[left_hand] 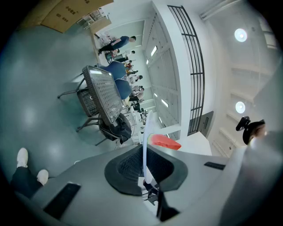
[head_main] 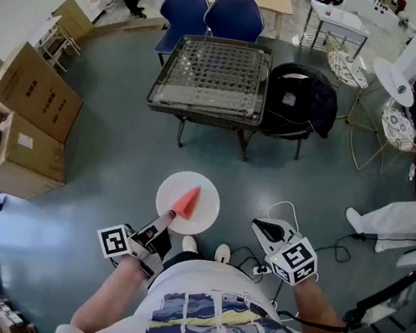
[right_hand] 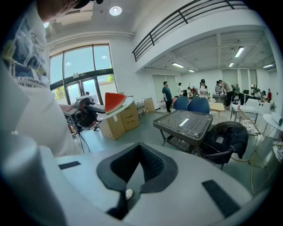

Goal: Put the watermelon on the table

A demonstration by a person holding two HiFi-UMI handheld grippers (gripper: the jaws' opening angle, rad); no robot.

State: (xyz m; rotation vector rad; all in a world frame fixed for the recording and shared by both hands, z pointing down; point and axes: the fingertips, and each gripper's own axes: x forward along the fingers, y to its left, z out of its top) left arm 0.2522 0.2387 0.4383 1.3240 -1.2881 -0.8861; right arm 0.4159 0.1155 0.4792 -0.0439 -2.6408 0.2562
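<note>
holding a white plate (head_main: 205, 208) by its near rim, the left tongs (head_main: 166, 218) are clenched on it. in the left gripper view the left tongs (left_hand: 145, 152) pinch the plate (left_hand: 146, 128), which shows edge-on as a thin white line between the pads. the watermelon (head_main: 187, 201), a red wedge, lies on the plate, which is up in the air over the grey floor (head_main: 102, 180), just ahead of the person's white shoes (head_main: 190, 244). the left gripper view shows the watermelon (left_hand: 164, 141) on the right side of the plate's edge. the right tongs (head_main: 264, 228) hang beside the plate, apart from it. in their own view the right tongs (right_hand: 135, 170) have their pads drawn together and grasp nothing, and the watermelon (right_hand: 114, 102) shows off to the left. the desk (head_main: 203, 111), dark wicker with a glass top, stands well apart from the plate across the floor, with two blue chairs (head_main: 232, 17) behind it, a black chair (head_main: 301, 102) at its right and cardboard boxes (head_main: 33, 94) far left.
</note>
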